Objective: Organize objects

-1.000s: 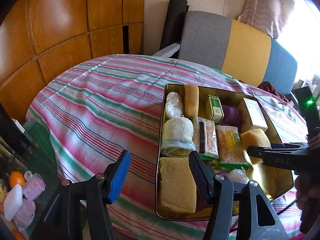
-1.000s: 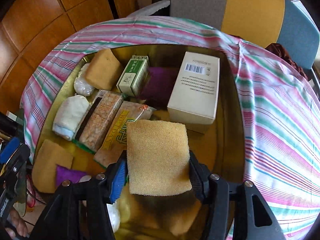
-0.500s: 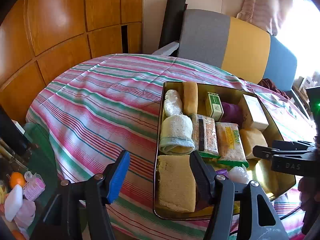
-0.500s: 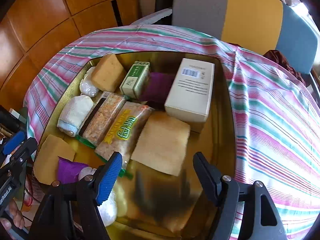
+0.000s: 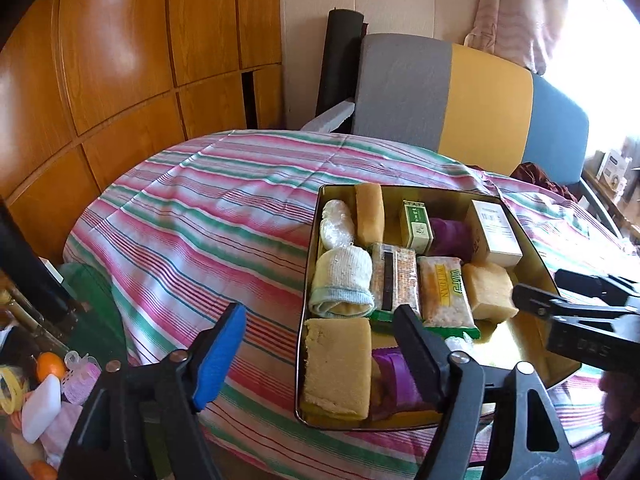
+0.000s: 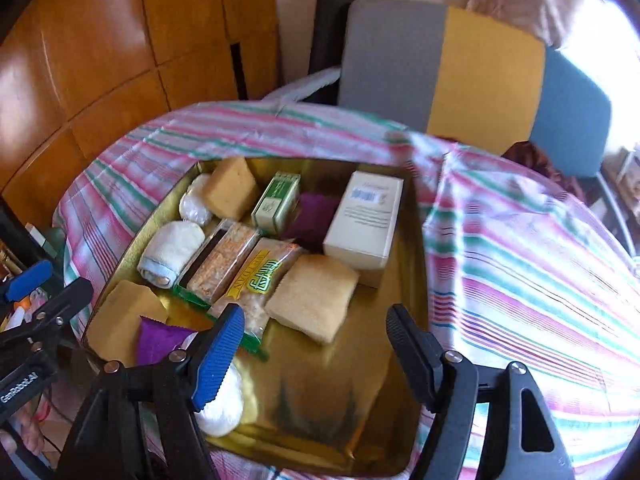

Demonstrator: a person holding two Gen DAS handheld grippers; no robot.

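A gold metal tray (image 6: pixel 404 300) (image 5: pixel 532 256) sits on the striped tablecloth and holds several items. A tan sponge (image 6: pixel 314 298) (image 5: pixel 488 290) lies free in the tray beside a white box (image 6: pixel 366 218) (image 5: pixel 496 232). Two snack packs (image 6: pixel 256 280), a green box (image 6: pixel 278 202), a rolled white cloth (image 6: pixel 170 248), purple packets and other sponges (image 5: pixel 336 362) fill the tray's left side. My right gripper (image 6: pixel 312 348) is open and empty, above the tray's bare near part. My left gripper (image 5: pixel 316 344) is open and empty at the tray's left near corner.
The round table's striped cloth (image 5: pixel 208 216) stretches left of the tray. A grey, yellow and blue chair (image 5: pixel 460 100) stands behind the table. Wooden panels (image 5: pixel 100 60) line the left wall. Small items, among them an orange (image 5: pixel 50 364), lie low at the left.
My right gripper opened and let go of the tan sponge, which now lies in the tray. The gripper then drew back and up. My left gripper drifted back slightly.
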